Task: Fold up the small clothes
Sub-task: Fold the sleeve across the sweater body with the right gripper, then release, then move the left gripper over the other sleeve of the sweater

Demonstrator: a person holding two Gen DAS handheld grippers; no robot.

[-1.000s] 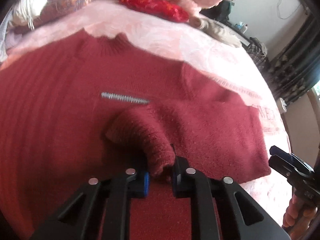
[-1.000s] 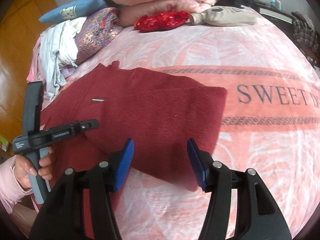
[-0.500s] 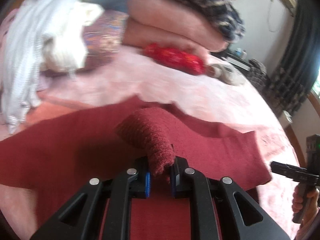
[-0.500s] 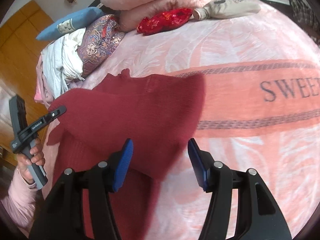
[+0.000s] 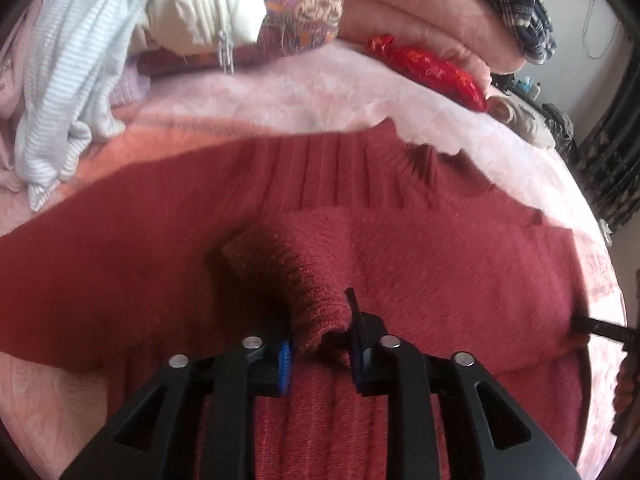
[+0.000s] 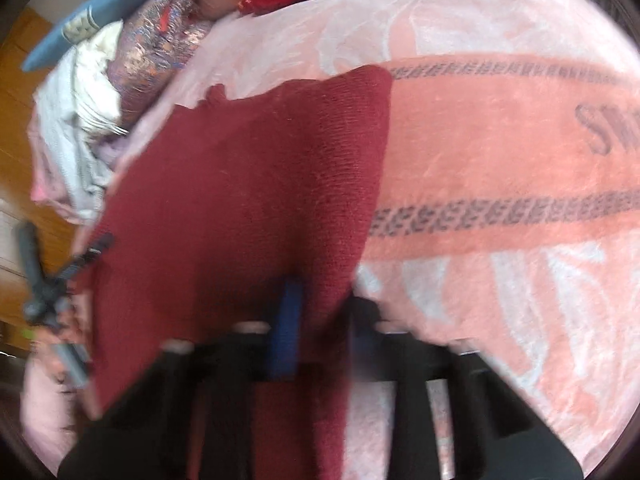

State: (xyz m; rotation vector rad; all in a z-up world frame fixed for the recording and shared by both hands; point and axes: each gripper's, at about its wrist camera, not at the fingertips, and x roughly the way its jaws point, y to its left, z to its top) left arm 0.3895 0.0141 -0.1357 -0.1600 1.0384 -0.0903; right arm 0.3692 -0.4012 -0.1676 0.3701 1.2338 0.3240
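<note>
- Dark red knitted sweater (image 5: 420, 264) spread flat over a pink plush blanket with a salmon band and dark lettering (image 6: 500, 140), ribbed collar toward the pillows.
- Left gripper (image 5: 320, 354), black with blue pads, clamped narrowly on a bunched cuff of the sweater's sleeve (image 5: 304, 280), the knit pinched between both pads and lifted in a hump above the body of the garment.
- Right gripper (image 6: 320, 328) blurred at the sweater's right edge; blue left pad lying on the red knit, right finger beside the hem on the blanket; jaws seemingly part-way closed around the edge, grip impossible to tell.
- Beyond the collar: heap of white and pale striped clothes (image 5: 80, 60), patterned purple cushion (image 5: 304, 12), shiny red embroidered pouch (image 5: 432, 68), stacked pink quilts (image 5: 400, 0).
</note>
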